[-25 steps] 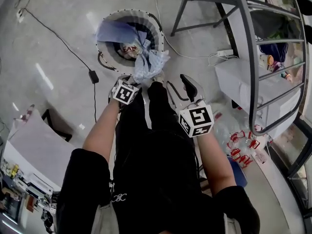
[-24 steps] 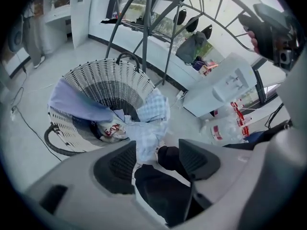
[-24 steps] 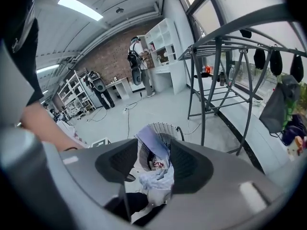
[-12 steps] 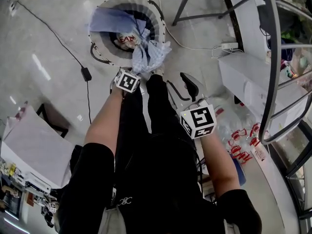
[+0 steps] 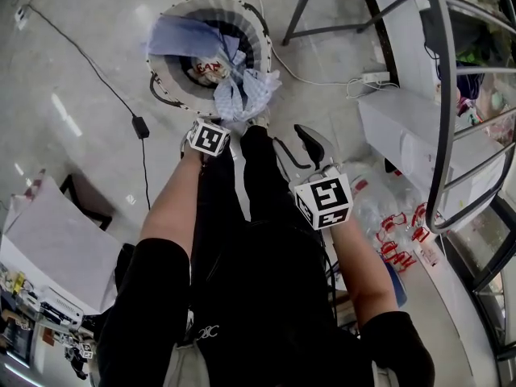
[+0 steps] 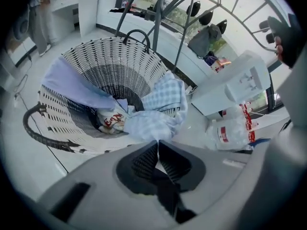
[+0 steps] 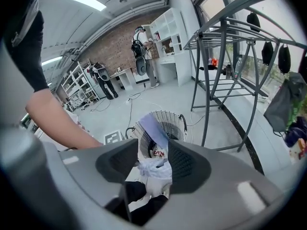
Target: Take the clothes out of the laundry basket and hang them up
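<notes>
Checked cloth (image 5: 246, 95), pale blue, half out of the laundry basket (image 5: 161, 77), draped over the rim at the basket's 5 o'clock side and hanging down outside toward the person's feet. Left gripper (image 6: 157, 143) is right at the cloth's low edge: jaws closing, tips all but together, and they pinch the hem, nothing else between them. Basket is white woven with dark loop handles and stands on the grey floor at 12 o'clock from the person. Inside it a lilac garment (image 5: 181, 37) lies over the rim at 10 o'clock, and a pale garment with red print (image 5: 208, 69) sits lower in the middle. Right gripper (image 7: 153, 150) hangs at 4 o'clock from the left one, above the person's dark trousers, jaws wide apart and holding nothing; the basket and cloth only show far off through the gap. Drying rack (image 5: 435, 95), grey metal tubes, stands at 2 o'clock from the basket, with a white cabinet (image 5: 395, 127) under it. Black cable (image 5: 97, 63) runs over the floor at 9 o'clock from the basket.
</notes>
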A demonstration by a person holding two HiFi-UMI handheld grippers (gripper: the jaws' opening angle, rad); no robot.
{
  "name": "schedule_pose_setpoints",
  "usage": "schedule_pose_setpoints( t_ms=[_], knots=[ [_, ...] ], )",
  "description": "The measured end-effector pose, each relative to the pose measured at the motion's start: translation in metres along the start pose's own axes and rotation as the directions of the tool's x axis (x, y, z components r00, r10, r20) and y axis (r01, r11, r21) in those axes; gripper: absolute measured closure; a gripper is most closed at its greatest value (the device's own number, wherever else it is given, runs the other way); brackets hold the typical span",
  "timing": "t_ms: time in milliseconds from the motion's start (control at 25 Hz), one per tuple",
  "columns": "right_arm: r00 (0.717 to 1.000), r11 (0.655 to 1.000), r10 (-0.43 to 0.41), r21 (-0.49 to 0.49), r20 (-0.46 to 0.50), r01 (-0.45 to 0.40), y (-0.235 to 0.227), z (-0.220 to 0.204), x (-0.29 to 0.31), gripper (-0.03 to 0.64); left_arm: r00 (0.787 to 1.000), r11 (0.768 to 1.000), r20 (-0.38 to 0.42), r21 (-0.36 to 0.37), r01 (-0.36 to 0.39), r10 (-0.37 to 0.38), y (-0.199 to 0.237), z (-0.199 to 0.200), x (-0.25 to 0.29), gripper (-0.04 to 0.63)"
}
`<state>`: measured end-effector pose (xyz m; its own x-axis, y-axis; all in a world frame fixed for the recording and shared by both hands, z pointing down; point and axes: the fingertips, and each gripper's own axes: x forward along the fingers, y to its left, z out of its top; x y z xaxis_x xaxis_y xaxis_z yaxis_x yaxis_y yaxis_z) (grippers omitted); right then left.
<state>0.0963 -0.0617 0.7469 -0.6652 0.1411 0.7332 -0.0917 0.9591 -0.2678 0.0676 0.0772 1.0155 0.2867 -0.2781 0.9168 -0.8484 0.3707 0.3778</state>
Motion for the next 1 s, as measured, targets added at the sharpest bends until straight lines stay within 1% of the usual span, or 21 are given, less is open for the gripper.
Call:
schedule_pose_setpoints(
  t_ms=[120,200,320,440,560,720,880,1000],
  knots=[
    [1.0,1.0,0.006,-0.005,0.004,-0.006,0.005,0.005,-0.003,0.411,0.997,0.998,0.051,-0.024,0.058,-0.057,-0.01,0.001,-0.018,0.578],
    [1.0,1.0,0.012,-0.01,0.005,-0.012,0.007,0.007,-0.003,0.411,0.99,0.993,0.099,-0.05,0.109,-0.104,-0.017,0.004,-0.031,0.58],
    [1.0,1.0,0.023,-0.021,0.018,-0.023,0.01,0.013,0.0,0.411,0.967,0.975,0.201,-0.122,0.184,-0.158,-0.019,0.013,-0.06,0.581],
    [0.999,0.999,0.034,-0.034,0.026,-0.033,0.013,0.02,-0.004,0.411,0.934,0.95,0.303,-0.183,0.254,-0.191,-0.025,0.022,-0.101,0.581],
    [0.998,0.998,0.046,-0.05,0.042,-0.044,0.019,0.031,-0.011,0.411,0.894,0.93,0.397,-0.202,0.306,-0.208,-0.03,0.035,-0.151,0.581],
    [0.996,0.996,0.06,-0.066,0.073,-0.055,0.026,0.049,-0.023,0.411,0.832,0.918,0.514,-0.19,0.347,-0.208,-0.039,0.058,-0.227,0.581],
    [0.989,0.995,0.088,-0.05,0.122,-0.082,0.038,0.07,-0.038,0.411,0.756,0.923,0.625,-0.144,0.356,-0.194,-0.048,0.082,-0.306,0.581],
    [0.978,0.99,0.138,-0.063,0.154,-0.13,0.057,0.085,-0.043,0.411,0.691,0.933,0.7,-0.104,0.346,-0.178,-0.05,0.102,-0.365,0.581]
  ],
)
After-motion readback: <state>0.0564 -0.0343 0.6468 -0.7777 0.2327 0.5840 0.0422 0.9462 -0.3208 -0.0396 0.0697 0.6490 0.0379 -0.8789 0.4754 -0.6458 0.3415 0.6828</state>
